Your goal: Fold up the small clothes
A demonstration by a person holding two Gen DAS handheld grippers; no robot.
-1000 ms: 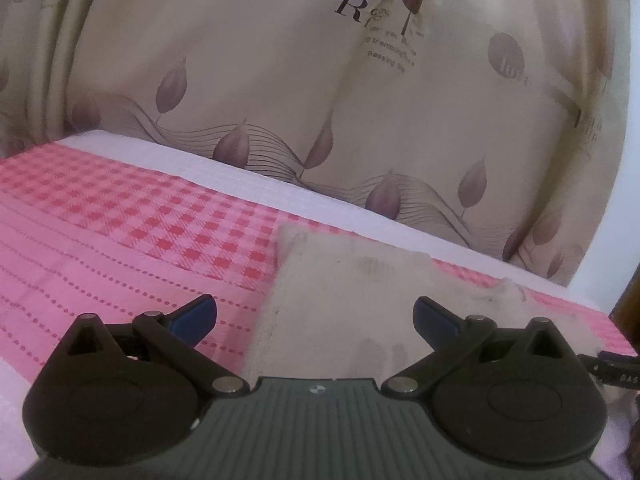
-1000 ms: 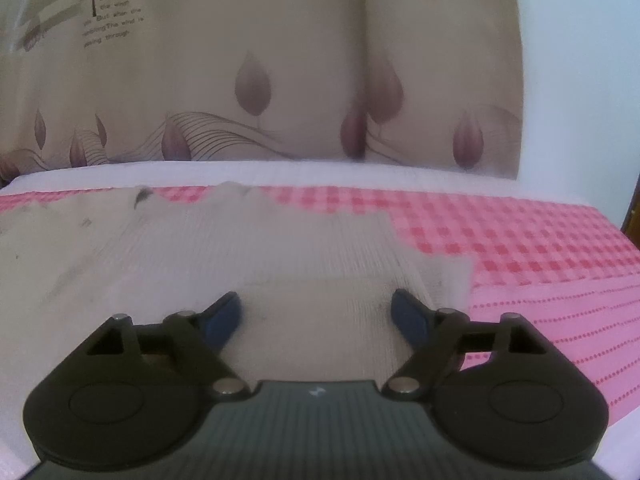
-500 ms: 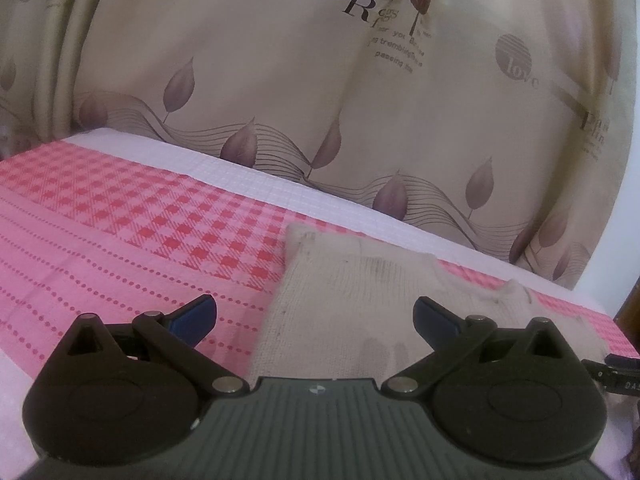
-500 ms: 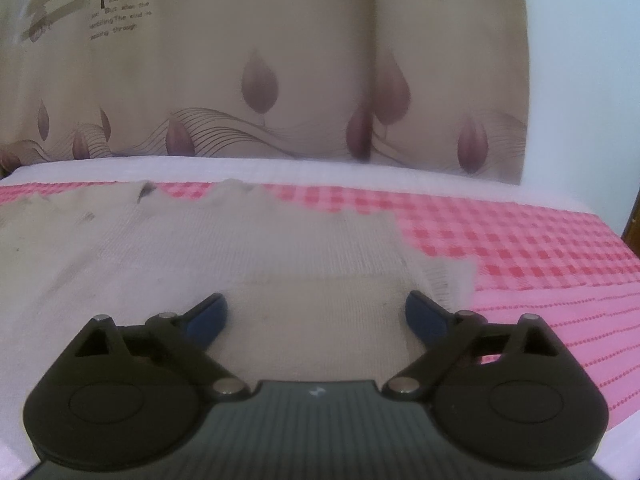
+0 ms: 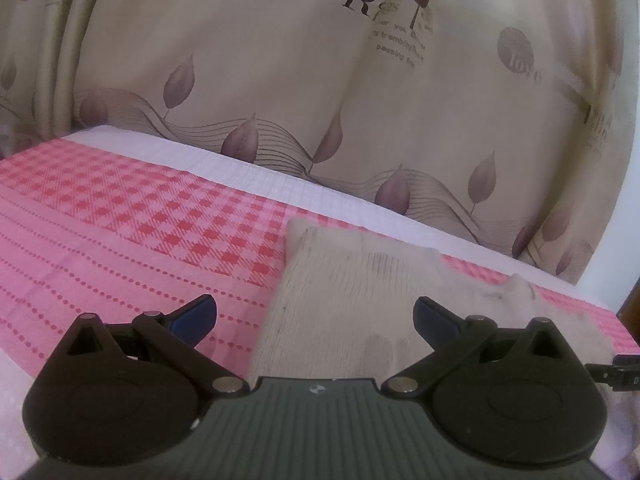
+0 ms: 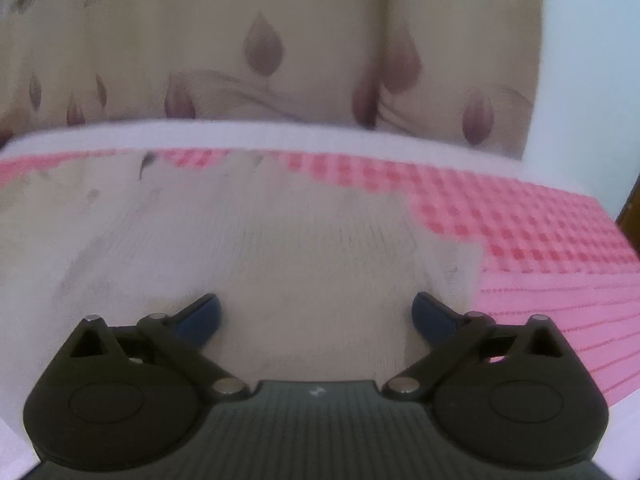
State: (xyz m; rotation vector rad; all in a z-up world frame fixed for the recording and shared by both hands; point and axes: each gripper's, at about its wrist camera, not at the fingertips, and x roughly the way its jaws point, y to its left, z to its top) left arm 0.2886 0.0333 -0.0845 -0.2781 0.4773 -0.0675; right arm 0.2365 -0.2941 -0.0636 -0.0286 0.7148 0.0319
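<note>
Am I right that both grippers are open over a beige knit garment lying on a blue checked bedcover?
Not quite: the bedcover is pink and red checked, as the left wrist view shows. The left gripper and right gripper are open over the beige knit garment.

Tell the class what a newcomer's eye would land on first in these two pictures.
First, the beige knitted garment lying flat on the pink checked bedcover, filling the middle of the right wrist view. Next, the open left gripper and right gripper low in each view, and the leaf-print curtain behind the bed.
</note>
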